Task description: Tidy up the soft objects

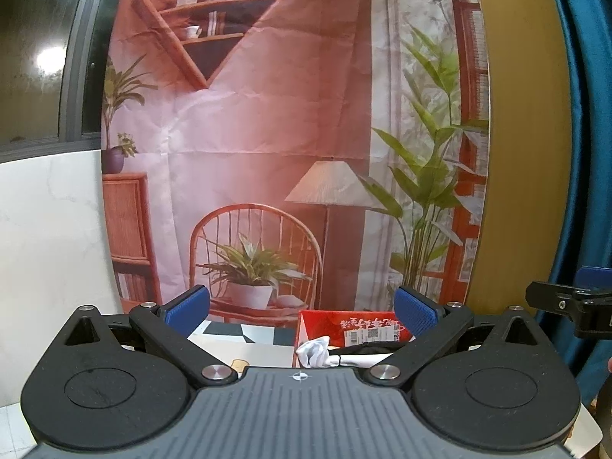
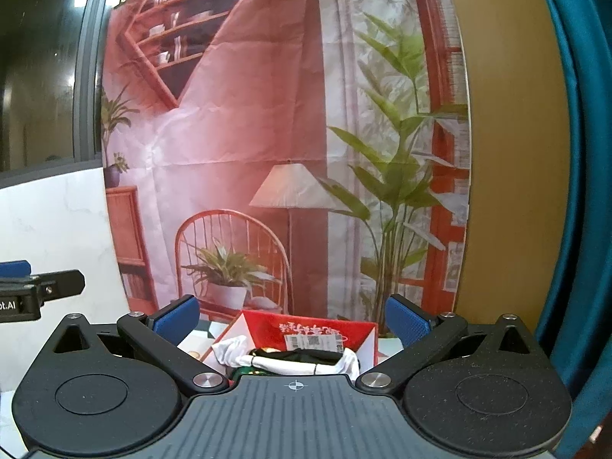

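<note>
A: Biggest thing first?

B: The backdrop (image 1: pixel 267 134), a printed room scene with chair, lamp and plants, fills both views from 9 to 2 o'clock. A blue curtain (image 2: pixel 573 191) hangs at 3 o'clock, and a dark window (image 1: pixel 38 57) sits at 10 o'clock.

A: And the task's things?

B: A red box (image 2: pixel 317 331) stands open on the table, at 6 o'clock in the right wrist view, just above that camera's body. In the left wrist view it sits at about 5 o'clock, low and partly hidden.

A: What's in it?

B: White cloth (image 2: pixel 233 350) bunched at its left side, draping over the rim, with a dark cloth (image 2: pixel 302 355) beside it toward the middle. A white label (image 2: pixel 313 342) is stuck on the inner back wall.

A: The claws?

B: The left gripper (image 1: pixel 302 308) is spread wide, blue pads well apart, nothing between them. The right gripper (image 2: pixel 294 319) is likewise spread and bare, with the box seen between its fingers but not touched.

A: Do they see each other?

B: Yes; each shows at the other view's edge, at about 4 o'clock in the left view and 8 o'clock in the right.
</note>
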A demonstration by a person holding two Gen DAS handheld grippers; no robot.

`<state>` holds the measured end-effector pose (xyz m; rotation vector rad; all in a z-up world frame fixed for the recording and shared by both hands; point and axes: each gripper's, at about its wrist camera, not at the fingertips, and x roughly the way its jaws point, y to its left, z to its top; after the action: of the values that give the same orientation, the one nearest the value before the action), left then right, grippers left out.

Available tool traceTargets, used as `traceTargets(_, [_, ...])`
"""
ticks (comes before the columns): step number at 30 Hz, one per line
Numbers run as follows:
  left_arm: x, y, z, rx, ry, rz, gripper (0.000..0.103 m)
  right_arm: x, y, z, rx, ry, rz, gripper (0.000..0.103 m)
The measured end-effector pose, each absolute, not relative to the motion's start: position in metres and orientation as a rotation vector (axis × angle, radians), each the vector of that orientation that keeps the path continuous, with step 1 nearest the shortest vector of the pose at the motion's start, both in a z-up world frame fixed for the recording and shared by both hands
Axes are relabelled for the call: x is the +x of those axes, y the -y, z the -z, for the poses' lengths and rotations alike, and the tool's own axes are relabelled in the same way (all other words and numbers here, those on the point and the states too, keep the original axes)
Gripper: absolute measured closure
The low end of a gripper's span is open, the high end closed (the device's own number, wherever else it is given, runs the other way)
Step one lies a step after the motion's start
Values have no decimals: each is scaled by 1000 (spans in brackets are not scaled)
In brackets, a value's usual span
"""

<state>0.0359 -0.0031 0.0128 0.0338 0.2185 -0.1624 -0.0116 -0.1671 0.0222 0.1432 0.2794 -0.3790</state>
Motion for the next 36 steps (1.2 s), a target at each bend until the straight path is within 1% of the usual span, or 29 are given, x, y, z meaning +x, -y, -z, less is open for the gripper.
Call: traceTargets(36, [40,2,-11,51,-248,138,0,-11,171,-19,152,-318,438,0])
